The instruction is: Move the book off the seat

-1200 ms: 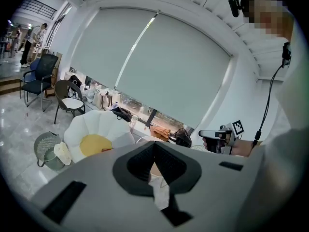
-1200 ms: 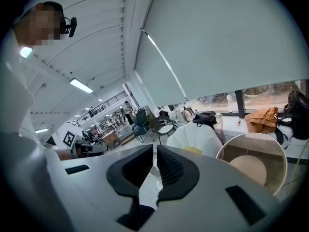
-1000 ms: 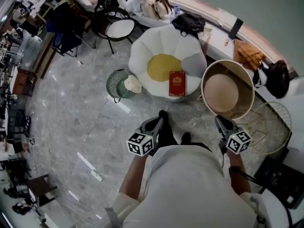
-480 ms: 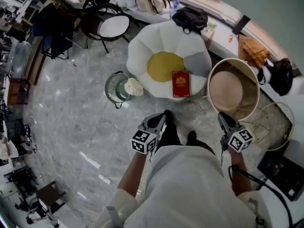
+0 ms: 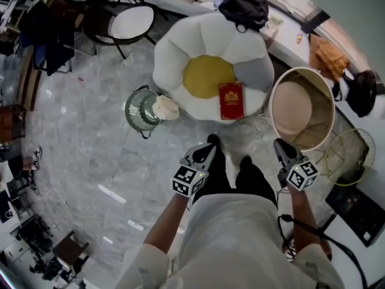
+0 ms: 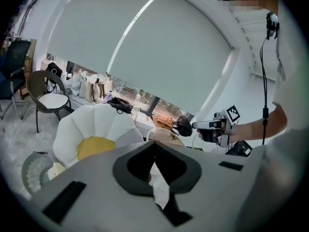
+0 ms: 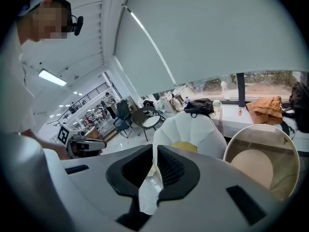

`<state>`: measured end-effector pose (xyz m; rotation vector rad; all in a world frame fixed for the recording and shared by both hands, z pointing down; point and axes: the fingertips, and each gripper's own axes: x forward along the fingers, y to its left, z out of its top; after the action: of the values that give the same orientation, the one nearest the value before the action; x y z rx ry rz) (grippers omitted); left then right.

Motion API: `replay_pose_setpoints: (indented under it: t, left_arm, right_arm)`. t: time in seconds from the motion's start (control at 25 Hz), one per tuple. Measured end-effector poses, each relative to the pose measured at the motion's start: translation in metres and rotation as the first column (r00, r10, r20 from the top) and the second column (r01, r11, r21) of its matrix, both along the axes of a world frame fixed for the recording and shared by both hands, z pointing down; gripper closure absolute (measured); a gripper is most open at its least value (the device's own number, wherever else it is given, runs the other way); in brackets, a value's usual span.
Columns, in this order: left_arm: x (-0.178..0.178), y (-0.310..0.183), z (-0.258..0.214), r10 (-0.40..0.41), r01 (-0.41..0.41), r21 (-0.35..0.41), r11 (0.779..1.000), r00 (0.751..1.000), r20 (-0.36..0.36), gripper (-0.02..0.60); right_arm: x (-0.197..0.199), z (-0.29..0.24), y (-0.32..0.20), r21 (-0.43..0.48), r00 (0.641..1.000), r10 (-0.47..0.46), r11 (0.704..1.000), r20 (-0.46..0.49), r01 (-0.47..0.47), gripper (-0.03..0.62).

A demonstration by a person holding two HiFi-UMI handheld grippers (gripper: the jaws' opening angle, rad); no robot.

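Head view is showing the red book (image 5: 231, 100) lying flat on the flower-shaped seat (image 5: 180, 59), at the seat's near edge, just beside the seat's yellow centre (image 5: 204, 74). The left hand-held gripper (image 5: 206, 148) and the right hand-held gripper (image 5: 281, 147) are hovering over the floor on the near side of the seat, well apart from the book. Each gripper view is showing jaws pressed together, gripping no object, with only a white scrap (image 7: 149, 190) sitting in the seam. A round tub (image 5: 274, 95) is standing just right of the seat, and a small fan (image 5: 135, 108) just left of it.
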<state>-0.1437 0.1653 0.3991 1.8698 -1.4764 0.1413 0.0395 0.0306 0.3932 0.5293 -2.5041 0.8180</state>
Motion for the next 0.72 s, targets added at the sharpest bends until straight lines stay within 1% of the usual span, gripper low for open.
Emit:
replay_pose_setpoints:
  t: [0.16,0.36,0.52,0.64,0.72]
  left_arm:
    - [-0.008,-0.015,0.031,-0.018,0.017,-0.022,1.000,0.999,-0.041,0.580]
    - [-0.006,-0.037,0.081,-0.095,0.091,-0.063,0.994,0.994,-0.058,0.580]
    - [-0.001,-0.061,0.133,-0.158,0.153,-0.092,0.984,0.986,-0.056,0.578]
    - [-0.002,-0.089,0.186,-0.167,0.161,-0.108,0.981,0.985,-0.048,0.577]
    - [0.001,-0.095,0.220,-0.177,0.167,-0.141,0.976,0.982,-0.063,0.572]
  right_arm:
    - [-0.016,0.031,-0.006,-0.029,0.999,-0.028,0.999,-0.037,0.027,0.546]
    - [-0.019,0.086,-0.022,-0.068,0.991,-0.104,0.993,-0.088,0.098,0.546]
    - [-0.023,0.153,-0.046,-0.119,0.977,-0.176,0.980,-0.118,0.162,0.545]
    - [-0.036,0.211,-0.072,-0.144,0.965,-0.226,0.968,-0.132,0.207,0.540]
    - [-0.044,0.245,-0.079,-0.177,0.957,-0.254,0.957,-0.142,0.228,0.509]
